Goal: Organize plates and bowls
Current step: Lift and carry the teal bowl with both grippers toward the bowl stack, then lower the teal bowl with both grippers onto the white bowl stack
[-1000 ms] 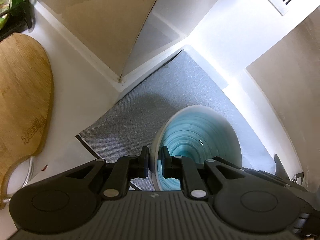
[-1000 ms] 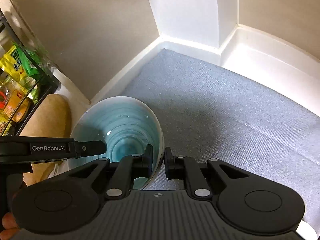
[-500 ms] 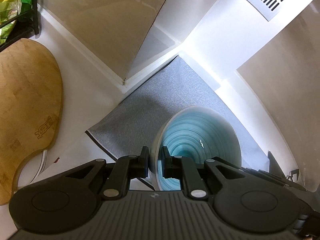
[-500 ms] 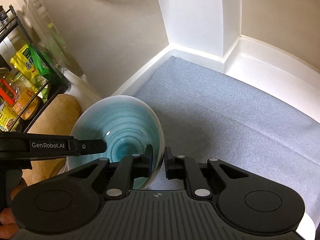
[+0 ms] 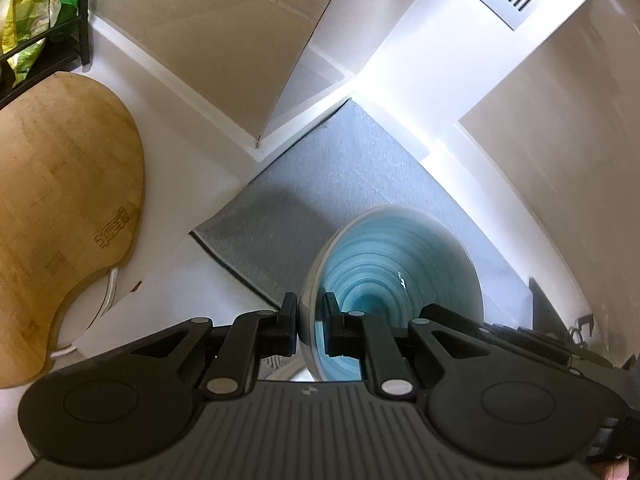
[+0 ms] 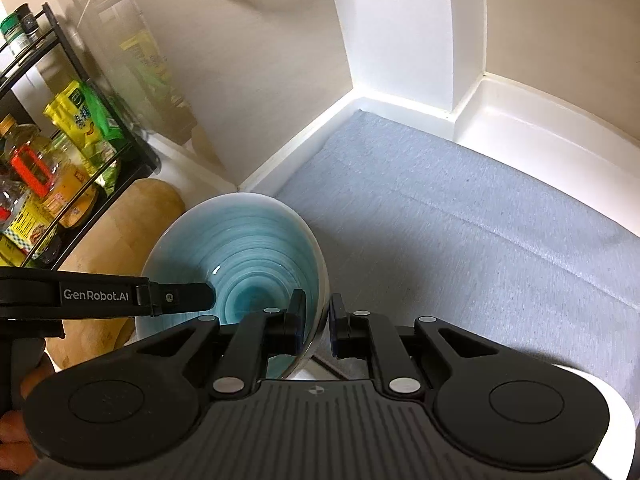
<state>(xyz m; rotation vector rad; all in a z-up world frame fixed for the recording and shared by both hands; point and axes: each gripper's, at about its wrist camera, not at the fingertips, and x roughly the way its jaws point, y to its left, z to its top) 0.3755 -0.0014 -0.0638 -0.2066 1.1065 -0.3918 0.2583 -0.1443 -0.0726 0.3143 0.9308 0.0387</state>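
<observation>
Grey mat [image 6: 460, 216] is lying in the white counter corner, where both grippers are pinching opposite rims of the teal bowl [image 5: 396, 280]: left gripper [image 5: 310, 316] nearside-left, right gripper [image 6: 316, 320] nearside-right, bowl hanging between them above the mat's near edge.

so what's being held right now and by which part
The teal bowl, by its rim: the left claw and the right claw each pinch the rim wall on opposite sides.
</observation>
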